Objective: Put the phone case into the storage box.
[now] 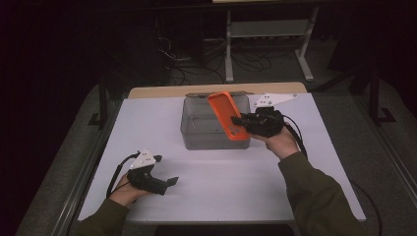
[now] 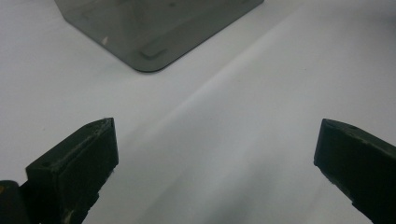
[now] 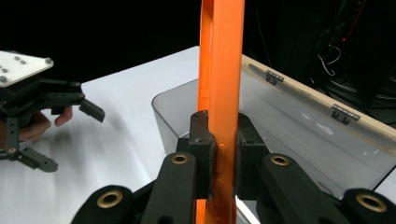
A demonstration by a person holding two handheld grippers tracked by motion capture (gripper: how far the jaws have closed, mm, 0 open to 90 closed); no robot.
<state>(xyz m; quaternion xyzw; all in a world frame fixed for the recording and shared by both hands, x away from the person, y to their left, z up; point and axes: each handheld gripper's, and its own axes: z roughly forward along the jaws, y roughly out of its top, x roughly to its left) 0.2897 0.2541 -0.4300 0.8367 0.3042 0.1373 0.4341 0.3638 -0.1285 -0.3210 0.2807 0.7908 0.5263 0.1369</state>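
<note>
An orange phone case (image 1: pixel 226 115) hangs tilted over the right part of a clear grey box (image 1: pixel 196 132) at the back middle of the white table. My right gripper (image 1: pixel 238 120) is shut on the case's lower end. In the right gripper view the case (image 3: pixel 223 70) stands edge-on between the two pads (image 3: pixel 201 140), above the box (image 3: pixel 299 126). My left gripper (image 1: pixel 167 184) rests low at the front left, open, with nothing between its jaws. In the left gripper view its jaws stand wide apart over bare table, a corner of the box (image 2: pixel 149 37) ahead.
The table (image 1: pixel 216 177) is white with a wooden strip (image 1: pixel 157 91) along its far edge. The box lid lies folded back with hinges (image 3: pixel 340 112) along that edge. Beyond the table, a dark floor with cables and a metal frame (image 1: pixel 268 34).
</note>
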